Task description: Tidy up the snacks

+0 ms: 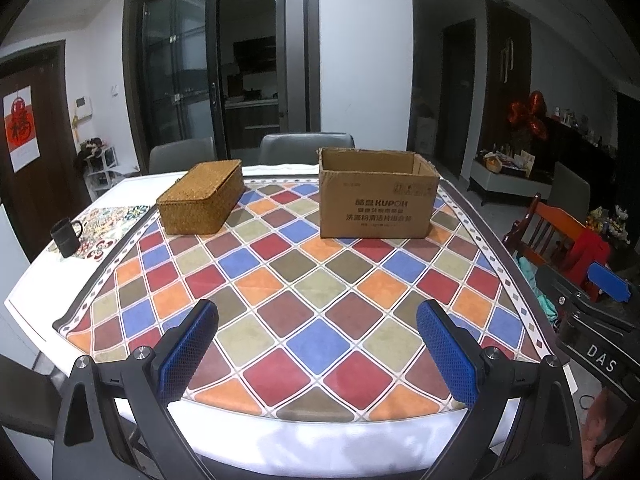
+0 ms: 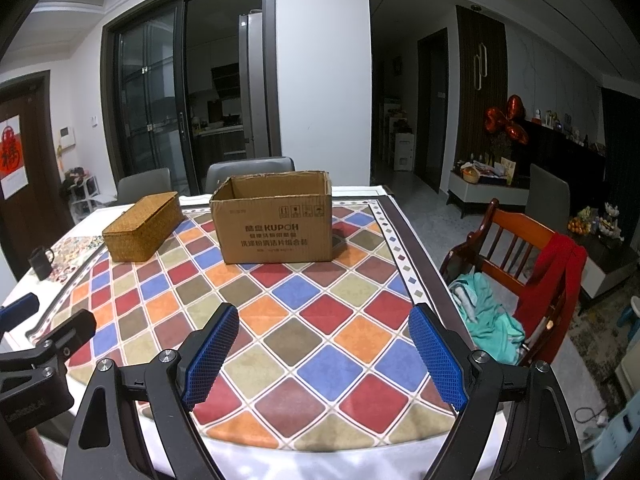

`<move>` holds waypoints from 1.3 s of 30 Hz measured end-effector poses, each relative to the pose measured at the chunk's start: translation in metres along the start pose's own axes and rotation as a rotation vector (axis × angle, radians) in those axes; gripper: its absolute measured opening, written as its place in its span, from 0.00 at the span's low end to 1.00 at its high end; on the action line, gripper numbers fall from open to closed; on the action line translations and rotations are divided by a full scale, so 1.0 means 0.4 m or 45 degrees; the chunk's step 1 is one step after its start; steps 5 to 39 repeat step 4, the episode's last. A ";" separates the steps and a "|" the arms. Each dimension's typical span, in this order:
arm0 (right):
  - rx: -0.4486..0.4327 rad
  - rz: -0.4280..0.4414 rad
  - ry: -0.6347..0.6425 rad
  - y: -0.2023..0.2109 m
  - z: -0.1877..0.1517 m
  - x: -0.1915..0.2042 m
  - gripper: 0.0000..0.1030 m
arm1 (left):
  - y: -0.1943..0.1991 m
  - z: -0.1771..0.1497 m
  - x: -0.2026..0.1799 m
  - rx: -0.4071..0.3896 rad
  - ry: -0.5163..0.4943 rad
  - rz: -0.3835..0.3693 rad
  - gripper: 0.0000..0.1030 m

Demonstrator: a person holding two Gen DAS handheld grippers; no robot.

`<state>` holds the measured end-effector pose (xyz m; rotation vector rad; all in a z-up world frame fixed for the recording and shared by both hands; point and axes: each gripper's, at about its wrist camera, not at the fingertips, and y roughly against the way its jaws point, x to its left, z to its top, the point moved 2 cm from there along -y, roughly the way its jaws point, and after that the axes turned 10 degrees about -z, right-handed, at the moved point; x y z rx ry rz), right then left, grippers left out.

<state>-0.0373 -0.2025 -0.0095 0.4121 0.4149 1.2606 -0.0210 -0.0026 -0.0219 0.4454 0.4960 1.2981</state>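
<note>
An open brown cardboard box (image 1: 376, 200) (image 2: 276, 224) with printed lettering stands at the far side of the table, its inside hidden from here. Left of it lies a shut woven wicker box (image 1: 202, 200) (image 2: 142, 226). My left gripper (image 1: 318, 318) hovers open over the near part of the chequered tablecloth (image 1: 304, 300), nothing between its blue pads. My right gripper (image 2: 322, 320) is likewise open and holds nothing, above the cloth (image 2: 288, 320) well short of both boxes. No snacks show in either view.
A black mug (image 1: 66, 236) (image 2: 41, 263) sits on a patterned mat at the table's far left. Grey chairs (image 1: 306, 146) stand behind the table. A wooden chair (image 2: 528, 248) with red and teal cloth is close to the table's right edge.
</note>
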 end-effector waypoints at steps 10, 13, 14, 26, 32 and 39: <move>0.016 -0.006 0.015 -0.019 -0.005 0.007 0.85 | -0.018 -0.003 0.011 0.001 -0.003 0.013 0.99; 0.016 -0.006 0.015 -0.019 -0.005 0.007 0.85 | -0.018 -0.003 0.011 0.001 -0.003 0.013 0.99; 0.016 -0.006 0.015 -0.019 -0.005 0.007 0.85 | -0.018 -0.003 0.011 0.001 -0.003 0.013 0.99; 0.016 -0.006 0.015 -0.019 -0.005 0.007 0.85 | -0.018 -0.003 0.011 0.001 -0.003 0.013 0.99; 0.016 -0.006 0.015 -0.019 -0.005 0.007 0.85 | -0.018 -0.003 0.011 0.001 -0.003 0.013 0.99; 0.016 -0.006 0.015 -0.019 -0.005 0.007 0.85 | -0.018 -0.003 0.011 0.001 -0.003 0.013 0.99</move>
